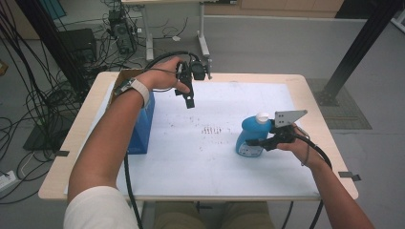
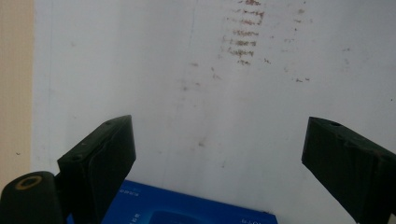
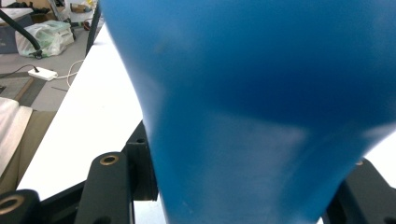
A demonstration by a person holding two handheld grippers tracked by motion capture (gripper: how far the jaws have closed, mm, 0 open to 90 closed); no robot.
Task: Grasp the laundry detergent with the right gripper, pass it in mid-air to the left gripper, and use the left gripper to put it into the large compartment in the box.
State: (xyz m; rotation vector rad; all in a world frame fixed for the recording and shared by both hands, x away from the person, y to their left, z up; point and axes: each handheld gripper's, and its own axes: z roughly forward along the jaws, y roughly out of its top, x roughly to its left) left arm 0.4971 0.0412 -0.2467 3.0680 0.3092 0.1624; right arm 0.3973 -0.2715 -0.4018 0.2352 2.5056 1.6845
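At the left of the surface (image 1: 286,176), a blue box (image 1: 142,129) stands upright under the person's left forearm, and the left hand-held gripper (image 1: 190,101) hangs above the white sheet with its jaws spread wide and nothing between them; in the left gripper view the box's blue top (image 2: 187,210) lies just below those jaws. Toward the right, a blue bottle (image 1: 252,134) with a white cap (image 1: 262,117) stands on the sheet. The right hand-held gripper (image 1: 260,142) pinches it low on its body from the right side.
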